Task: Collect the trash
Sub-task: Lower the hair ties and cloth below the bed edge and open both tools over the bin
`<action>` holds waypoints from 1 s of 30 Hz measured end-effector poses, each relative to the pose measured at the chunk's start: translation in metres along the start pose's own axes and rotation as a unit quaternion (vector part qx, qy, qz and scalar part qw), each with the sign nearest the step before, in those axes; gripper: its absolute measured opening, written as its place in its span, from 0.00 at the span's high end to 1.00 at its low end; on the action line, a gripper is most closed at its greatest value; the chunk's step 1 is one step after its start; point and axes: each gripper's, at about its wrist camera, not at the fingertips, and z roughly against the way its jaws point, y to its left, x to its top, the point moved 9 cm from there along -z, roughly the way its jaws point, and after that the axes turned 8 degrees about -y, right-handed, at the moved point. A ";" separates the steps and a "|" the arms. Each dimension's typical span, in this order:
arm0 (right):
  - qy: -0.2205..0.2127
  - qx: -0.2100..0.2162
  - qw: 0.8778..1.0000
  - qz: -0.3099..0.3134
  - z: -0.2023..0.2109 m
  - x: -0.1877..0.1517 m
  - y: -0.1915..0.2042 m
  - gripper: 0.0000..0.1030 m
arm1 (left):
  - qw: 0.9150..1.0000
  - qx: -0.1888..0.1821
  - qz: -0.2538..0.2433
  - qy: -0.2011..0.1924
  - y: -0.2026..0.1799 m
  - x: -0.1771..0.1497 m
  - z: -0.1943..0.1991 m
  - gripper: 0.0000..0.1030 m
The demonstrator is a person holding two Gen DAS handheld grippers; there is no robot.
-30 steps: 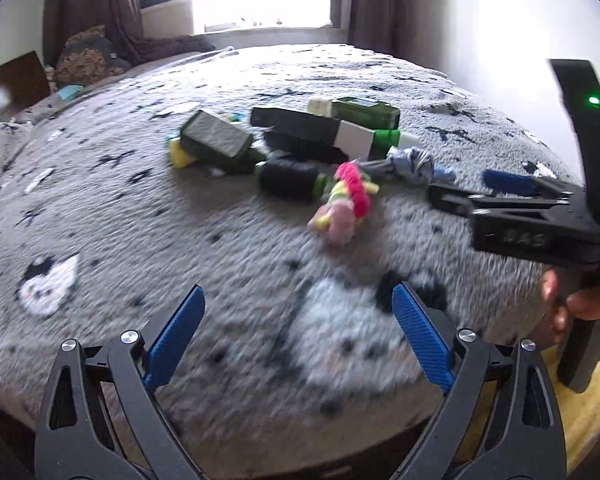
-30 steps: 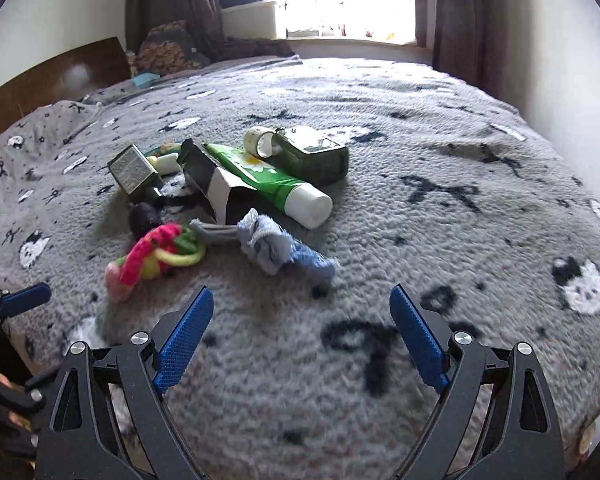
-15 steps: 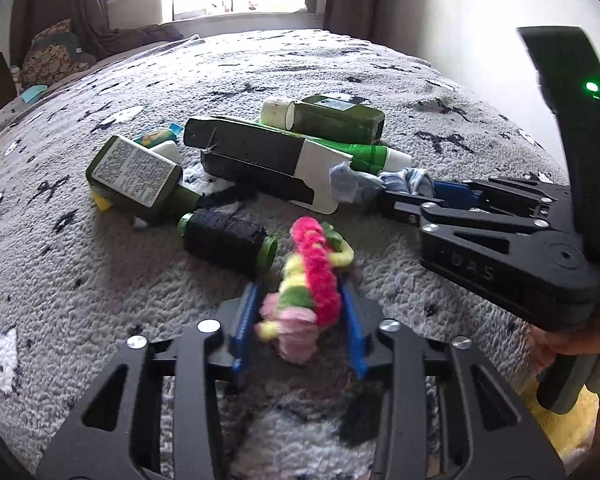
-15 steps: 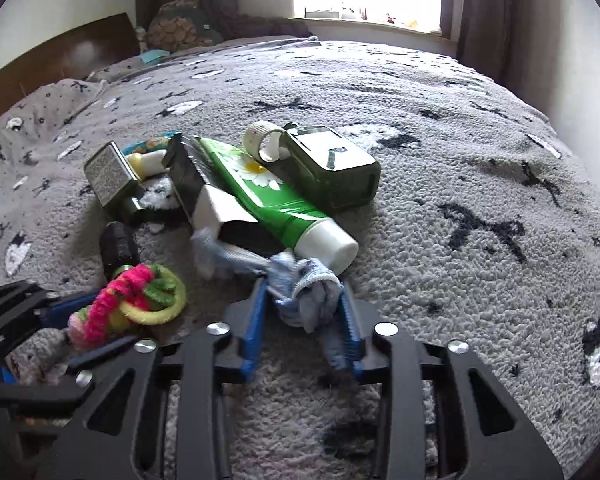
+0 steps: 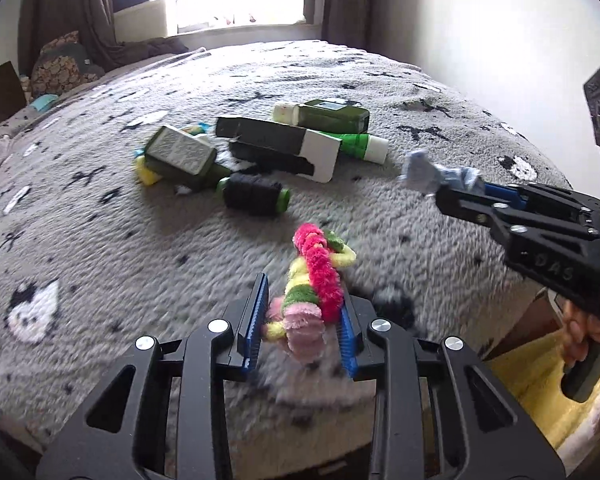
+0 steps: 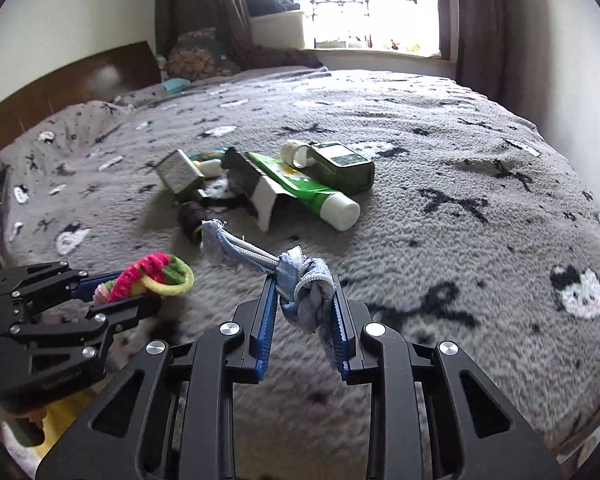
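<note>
Left gripper (image 5: 302, 322) clamped on the fuzzy bundle (image 5: 314, 280), pink end squeezed between the blue pads (image 5: 254, 320), the pink, yellow and green rest poking forward past the tips over the blanket (image 5: 100, 272). Right gripper (image 6: 302, 312) pinched on the blue rag (image 6: 308, 292), knot wedged between its pads (image 6: 266, 316), a frayed tail trailing forward and left. Beyond both, the pile sits on the blanket: green tube (image 6: 308, 190), dark bottle (image 6: 342, 166), black-and-white box (image 5: 284, 146), black spool (image 5: 256, 196), all clear of the jaws
</note>
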 end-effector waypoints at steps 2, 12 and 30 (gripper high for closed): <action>-0.008 0.008 1.000 0.004 0.015 -0.006 0.007 0.75 | 1.000 0.003 0.002 -0.002 0.003 -0.009 0.014 0.71; 0.010 0.041 0.999 0.022 0.061 -0.065 0.043 0.75 | 0.999 -0.018 0.025 0.020 0.003 -0.077 0.063 0.71; 0.178 0.051 0.982 -0.034 0.020 -0.207 0.065 0.74 | 0.980 -0.023 0.050 0.189 -0.011 -0.237 0.024 0.71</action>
